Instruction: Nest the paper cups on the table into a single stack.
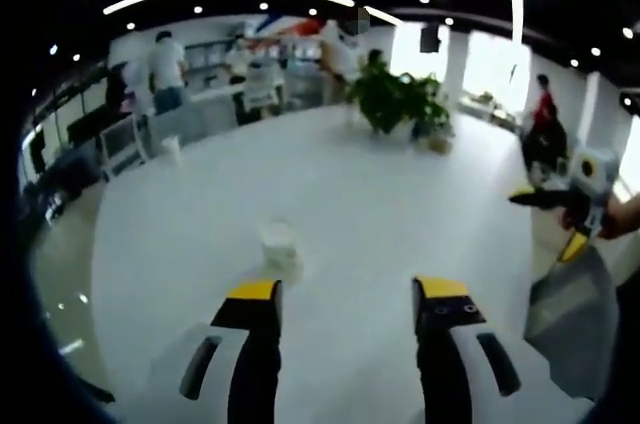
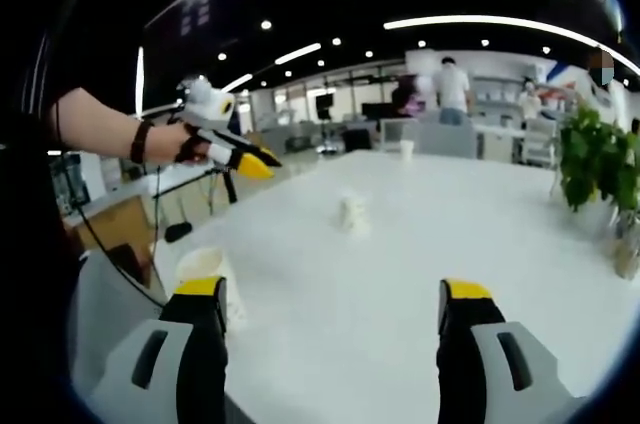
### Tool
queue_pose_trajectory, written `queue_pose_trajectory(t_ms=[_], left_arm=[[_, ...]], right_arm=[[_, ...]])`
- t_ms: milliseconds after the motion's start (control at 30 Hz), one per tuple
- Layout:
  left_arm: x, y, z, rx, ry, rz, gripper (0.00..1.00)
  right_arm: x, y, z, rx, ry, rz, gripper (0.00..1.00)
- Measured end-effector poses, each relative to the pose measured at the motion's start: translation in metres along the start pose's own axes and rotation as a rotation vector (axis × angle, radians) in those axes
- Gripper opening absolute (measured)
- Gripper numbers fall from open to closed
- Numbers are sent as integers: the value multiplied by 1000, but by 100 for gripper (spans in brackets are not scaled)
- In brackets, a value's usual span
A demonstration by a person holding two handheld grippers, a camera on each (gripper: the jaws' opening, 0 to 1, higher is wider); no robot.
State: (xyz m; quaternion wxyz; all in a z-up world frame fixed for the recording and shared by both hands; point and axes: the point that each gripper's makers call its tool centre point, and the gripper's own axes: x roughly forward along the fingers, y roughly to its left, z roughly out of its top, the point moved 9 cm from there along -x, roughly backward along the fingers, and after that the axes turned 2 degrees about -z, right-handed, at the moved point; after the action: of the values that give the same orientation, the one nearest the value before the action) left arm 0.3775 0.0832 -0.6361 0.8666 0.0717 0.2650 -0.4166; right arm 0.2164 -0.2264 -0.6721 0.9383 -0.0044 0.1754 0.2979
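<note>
2 grippers with black bodies and yellow-capped tips are held over a broad, smooth white table (image 1: 380, 214), and both have their jaws spread wide apart with nothing between them. In the left gripper view, the left gripper (image 1: 345, 289) points down the table toward a short stack of white paper cups (image 1: 281, 249) standing upright just beyond its left jaw; the stack looks soft-edged and blurred, so how many cups it holds cannot be told. Farther off near the table's far left edge stands a single small white paper cup (image 1: 172, 149). At the right of that view the other gripper comes in, gripped by a hand.

In the right gripper view, the right gripper (image 2: 335, 294) faces the same stack, which sits out in the middle of the table, well apart from the jaws. Another white paper cup with a rounded rim (image 2: 205, 274) stands just beside the left jaw, near the table's edge. The left gripper hangs in the air at upper left, held in a hand wearing a dark wristband (image 2: 140, 142).

A leafy green potted plant (image 1: 400, 99) sits on the far end of the table. Behind it lies an open office with a black ceiling, strip lights and round spotlights, and several people standing at counters.
</note>
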Motion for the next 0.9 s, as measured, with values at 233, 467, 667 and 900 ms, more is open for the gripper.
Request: queue_pose_trajectory(t_ms=[233,467,667,900], left_arm=[[16,8,1,-12,-3,15,53],[32,18,3,-31,-4,30,52],[47,27,0,-42,-8,40,51],[64,29,-3,-58,0,26,50]], right_arm=[[4,-4,-2,4,10,4,85],[11,-8,-2,6,21,11,85],[14,-9,-4,-5,37,18,85],[16,-13,-4,8,42,19,85]])
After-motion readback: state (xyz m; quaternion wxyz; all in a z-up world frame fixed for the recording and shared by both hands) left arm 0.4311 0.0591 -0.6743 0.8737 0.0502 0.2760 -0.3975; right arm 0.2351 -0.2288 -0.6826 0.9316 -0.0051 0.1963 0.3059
